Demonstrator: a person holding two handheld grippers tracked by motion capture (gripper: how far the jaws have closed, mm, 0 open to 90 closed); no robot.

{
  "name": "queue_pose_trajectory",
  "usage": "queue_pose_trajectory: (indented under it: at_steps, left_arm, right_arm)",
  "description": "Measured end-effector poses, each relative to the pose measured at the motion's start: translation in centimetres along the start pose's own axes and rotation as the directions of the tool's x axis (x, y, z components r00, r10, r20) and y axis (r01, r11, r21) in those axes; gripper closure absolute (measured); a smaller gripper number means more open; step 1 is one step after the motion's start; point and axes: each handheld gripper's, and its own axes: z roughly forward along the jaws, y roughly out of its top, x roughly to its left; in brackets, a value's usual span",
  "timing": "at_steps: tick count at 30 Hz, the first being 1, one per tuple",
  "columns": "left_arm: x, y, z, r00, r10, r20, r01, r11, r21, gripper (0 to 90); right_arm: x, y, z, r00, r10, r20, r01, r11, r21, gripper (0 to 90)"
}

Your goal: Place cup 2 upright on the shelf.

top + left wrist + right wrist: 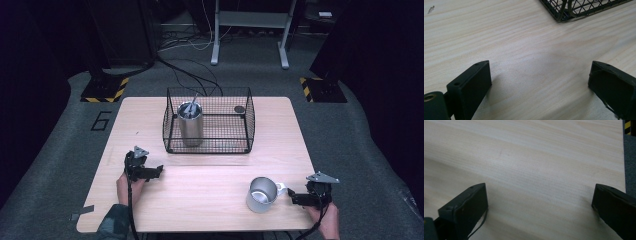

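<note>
A white mug (263,194) lies tipped on the wooden table (210,200) at the front right, its handle toward my right gripper (296,198), which rests just beside it. In the right gripper view the right gripper (539,202) is open over bare wood. My left gripper (156,171) sits at the front left, open, with nothing between its jaws; the left gripper view shows the left gripper (540,80) above bare table. A black wire basket (208,120) stands at the back middle, with a steel canister (190,123) holding utensils inside its left part. A basket corner (564,10) shows ahead of the left jaws.
A small dark round object (239,109) lies in the basket's back right corner. Cables and a desk frame (249,30) stand on the floor beyond the table. The table's right edge (624,170) runs close to my right gripper.
</note>
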Motion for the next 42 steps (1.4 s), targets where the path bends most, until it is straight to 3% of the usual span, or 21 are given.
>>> queue_pose_trajectory:
  at_steps: [3, 4, 5, 6, 11, 14, 19, 22, 24, 32, 34, 37, 38, 40, 41, 42]
  left_arm:
    - [0.0, 0.0, 0.0, 1.0000, 0.004, -0.001, -0.004, 1.0000, 0.003, 4.6]
    - [0.0, 0.0, 0.0, 1.0000, 0.006, 0.000, -0.006, 1.0000, 0.001, 4.6]
    - [0.0, 0.0, 0.0, 1.0000, 0.006, 0.001, -0.006, 1.0000, 0.001, 4.7]
    - [0.0, 0.0, 0.0, 1.0000, 0.007, 0.001, -0.007, 1.0000, 0.002, 4.7]
    - [-0.1, 0.0, 0.0, 1.0000, 0.001, 0.002, -0.001, 1.0000, 0.001, 4.7]
    - [-0.1, 0.0, 0.0, 1.0000, 0.002, 0.002, -0.002, 1.0000, 0.002, 4.7]
    - [-0.1, 0.1, 0.0, 1.0000, 0.003, 0.006, -0.003, 1.0000, 0.007, 5.0]
    - [-0.1, 0.1, 0.0, 1.0000, 0.005, 0.006, -0.005, 1.0000, 0.009, 5.0]
    - [-0.1, 0.1, 0.0, 1.0000, 0.005, 0.007, -0.005, 0.9999, 0.009, 5.0]
    - [0.0, 0.1, -0.1, 0.9997, 0.024, 0.011, -0.024, 0.9996, 0.017, 5.1]
    - [0.0, 0.1, -0.1, 0.9994, 0.029, 0.019, -0.030, 0.9992, 0.028, 5.1]
    - [0.0, 0.1, -0.1, 0.9994, 0.028, 0.019, -0.028, 0.9992, 0.027, 5.1]
    - [0.0, 0.1, -0.1, 0.9994, 0.028, 0.020, -0.029, 0.9992, 0.027, 5.1]
    - [0.0, 0.1, -0.1, 0.9994, 0.029, 0.020, -0.029, 0.9992, 0.027, 5.3]
    - [0.0, 0.2, -0.2, 0.9990, 0.040, 0.022, -0.040, 0.9988, 0.029, 5.8]
    - [0.0, 0.2, -0.2, 0.9990, 0.040, 0.022, -0.040, 0.9988, 0.029, 5.8]
  right_arm:
    - [-0.1, 0.2, 0.1, 1.0000, -0.006, -0.003, 0.006, 1.000, 0.014, 0.0]
    - [0.0, 0.4, 0.2, 0.9999, 0.015, -0.005, -0.015, 1.000, 0.015, 0.0]
    - [-0.2, 0.5, 0.2, 0.9999, -0.006, -0.012, 0.006, 1.000, 0.018, 0.0]
    - [-0.2, 0.7, 0.1, 0.9995, 0.023, -0.021, -0.023, 1.000, 0.012, 0.0]
    - [-0.7, 2.3, -1.9, 0.9975, 0.049, -0.051, -0.053, 0.995, -0.079, 0.0]
    - [-0.7, 2.8, -2.7, 0.9971, 0.051, -0.056, -0.056, 0.994, -0.099, 0.0]
    - [-0.2, 4.0, -4.8, 0.9939, 0.047, -0.100, -0.063, 0.983, -0.171, 0.0]
    - [0.7, 4.6, -5.8, 0.9907, 0.033, -0.132, -0.059, 0.979, -0.196, 0.0]
    - [2.1, 5.2, -6.8, 0.9884, -0.007, -0.152, -0.026, 0.976, -0.216, 0.0]
    - [4.9, 6.0, -8.1, 0.9746, -0.075, -0.211, 0.019, 0.967, -0.254, 0.0]
    - [5.8, 6.2, -8.5, 0.9653, -0.098, -0.242, 0.034, 0.966, -0.257, 0.0]
    - [6.6, 6.3, -8.8, 0.9611, -0.120, -0.249, 0.052, 0.963, -0.263, 0.0]
    - [7.4, 6.4, -8.9, 0.9530, -0.142, -0.268, 0.070, 0.963, -0.262, 0.0]
    - [7.9, 6.4, -8.9, 0.9497, -0.154, -0.272, 0.081, 0.961, -0.263, 0.0]
    - [8.8, 6.4, -8.6, 0.9414, -0.180, -0.285, 0.107, 0.961, -0.254, 0.0]
    - [8.8, 6.4, -8.6, 0.9414, -0.180, -0.285, 0.107, 0.961, -0.254, 0.0]
